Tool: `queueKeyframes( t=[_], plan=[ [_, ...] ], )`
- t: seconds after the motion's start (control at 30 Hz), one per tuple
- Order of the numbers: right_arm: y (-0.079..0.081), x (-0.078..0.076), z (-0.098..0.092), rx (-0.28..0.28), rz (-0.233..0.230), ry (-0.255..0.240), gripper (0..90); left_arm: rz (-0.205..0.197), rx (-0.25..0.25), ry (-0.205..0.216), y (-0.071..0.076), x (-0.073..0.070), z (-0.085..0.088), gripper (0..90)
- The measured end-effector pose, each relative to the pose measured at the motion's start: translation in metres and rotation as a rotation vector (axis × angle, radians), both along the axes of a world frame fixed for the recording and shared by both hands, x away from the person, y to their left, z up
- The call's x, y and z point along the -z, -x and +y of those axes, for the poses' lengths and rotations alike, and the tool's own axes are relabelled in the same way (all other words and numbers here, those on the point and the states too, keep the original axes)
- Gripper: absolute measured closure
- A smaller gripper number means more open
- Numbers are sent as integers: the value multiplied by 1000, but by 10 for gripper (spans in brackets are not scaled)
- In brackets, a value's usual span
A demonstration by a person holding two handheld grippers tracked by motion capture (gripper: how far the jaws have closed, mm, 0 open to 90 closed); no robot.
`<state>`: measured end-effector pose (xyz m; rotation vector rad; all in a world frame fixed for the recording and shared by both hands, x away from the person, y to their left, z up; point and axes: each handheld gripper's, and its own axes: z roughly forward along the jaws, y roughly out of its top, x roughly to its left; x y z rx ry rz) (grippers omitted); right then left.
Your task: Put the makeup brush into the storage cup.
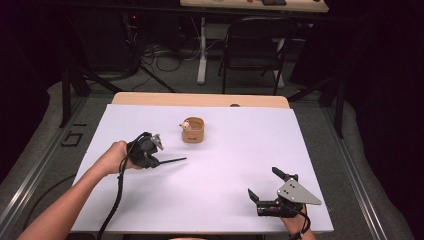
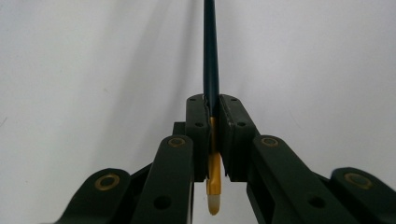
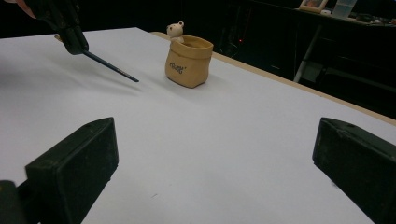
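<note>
A pencil [image 2: 211,56] juts forward from the left gripper's [image 2: 212,105] jaws, clamped tight on it, while the right gripper's [image 3: 212,163] jaws stand wide open and empty.

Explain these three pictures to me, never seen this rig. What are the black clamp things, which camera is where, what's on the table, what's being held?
No robot arm here: a person holds a hand-operated two-jaw gripper in each hand. The high view looks down from above the person's side of the table. The other two pictures come from cameras riding on the grippers, looking along their black jaws.

The left gripper is shut on a dark pencil with a gold ferrule and pale eraser at its back end; its tip points out over the white sheet. The right gripper rests near the table's front edge, jaws wide open, holding nothing.

On the sheet stands a small tan pot shaped like a bag, with a little bear figure at its rim. The pencil is apart from it.
</note>
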<state>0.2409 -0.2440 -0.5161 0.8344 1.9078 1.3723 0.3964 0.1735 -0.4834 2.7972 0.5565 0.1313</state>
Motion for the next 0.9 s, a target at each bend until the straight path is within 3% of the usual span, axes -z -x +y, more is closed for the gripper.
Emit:
queueKeyframes(
  t=[0.3, 0.5, 0.57, 0.83, 0.9],
  plan=[
    [-1, 0, 0, -2, 9, 3, 0, -7, 25, 14, 4, -7, -4, 831],
    [-2, 0, 1, -19, 40, 15, 0, -14, 46, 26, 9, -11, -9, 831],
    [-3, 0, 1, -15, 57, 31, 0, -14, 53, 26, 11, -13, -10, 832],
    [-7, 1, 1, 30, 56, 24, 0, -25, 77, 30, 16, -20, -16, 831],
    [-9, 2, 2, 45, 61, 45, 0, -25, 81, 28, 17, -20, -18, 831]
  ],
)
